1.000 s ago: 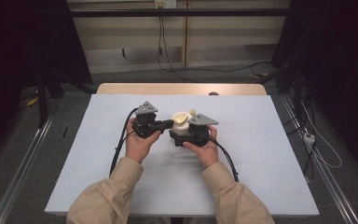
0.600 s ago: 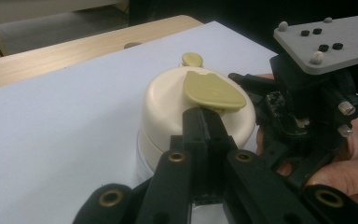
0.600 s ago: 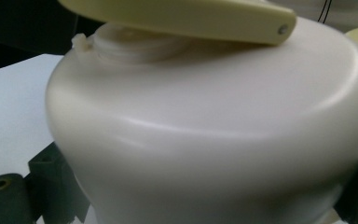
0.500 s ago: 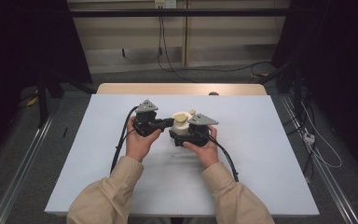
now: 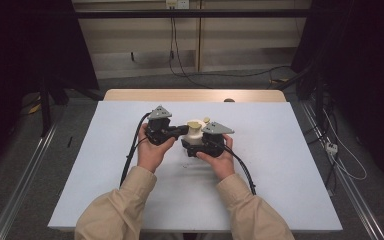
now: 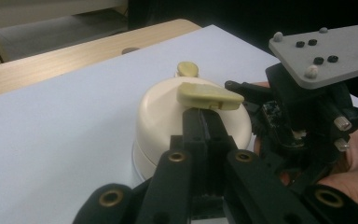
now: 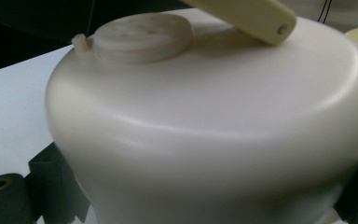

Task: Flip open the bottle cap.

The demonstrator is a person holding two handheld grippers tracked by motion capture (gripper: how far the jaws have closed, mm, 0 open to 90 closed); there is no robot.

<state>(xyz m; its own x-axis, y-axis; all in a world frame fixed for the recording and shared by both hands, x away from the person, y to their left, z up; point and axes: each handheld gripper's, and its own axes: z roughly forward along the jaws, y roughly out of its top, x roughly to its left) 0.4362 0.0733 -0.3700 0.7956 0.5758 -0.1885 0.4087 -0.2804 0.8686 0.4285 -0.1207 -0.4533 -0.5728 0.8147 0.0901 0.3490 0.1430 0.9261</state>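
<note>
Left gripper (image 6: 204,122) clenched under the handle (image 6: 209,95); cream container (image 7: 205,126) hides right gripper's grip.

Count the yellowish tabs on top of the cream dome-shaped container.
2. One long tab lies across the top of the cream container, right at the shut tips of the left gripper. A smaller rounded tab sits at the far side. Others may be hidden behind the dome.

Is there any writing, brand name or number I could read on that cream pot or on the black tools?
None: the cream pot, its yellowish handle, the left gripper and the grey plate on the right gripper show no readable words, numbers or signs.
</note>
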